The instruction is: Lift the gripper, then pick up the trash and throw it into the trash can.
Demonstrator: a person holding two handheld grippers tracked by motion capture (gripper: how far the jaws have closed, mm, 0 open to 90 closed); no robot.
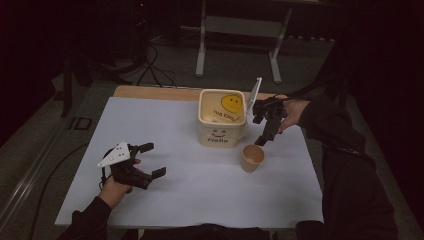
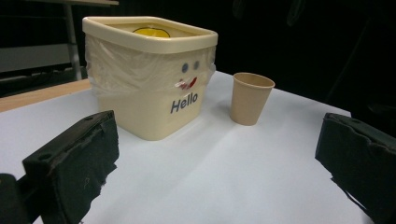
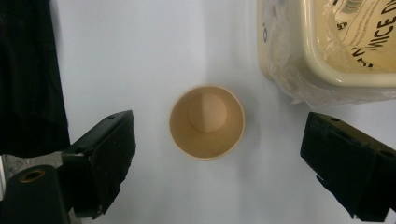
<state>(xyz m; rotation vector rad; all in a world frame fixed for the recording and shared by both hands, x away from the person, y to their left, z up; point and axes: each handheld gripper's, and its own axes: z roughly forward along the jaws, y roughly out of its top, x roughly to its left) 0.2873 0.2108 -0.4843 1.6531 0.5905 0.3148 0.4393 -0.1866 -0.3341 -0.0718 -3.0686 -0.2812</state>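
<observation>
Evidently the paper cup [image 3: 207, 122] is light, thin-walled, crushable; right gripper [image 3: 215, 158] hovers above, jaws apart. Grip mid-wall, gently.

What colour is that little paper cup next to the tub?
The paper cup is plain light tan, inside and out. The left gripper view shows it best.

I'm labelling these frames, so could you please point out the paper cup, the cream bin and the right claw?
paper cup [image 3: 207, 122], right gripper view, its inside bottom.
cream bin [image 2: 154, 105], left gripper view, its front wall.
right claw [image 1: 261, 141], high view, between its fingertips.
</observation>
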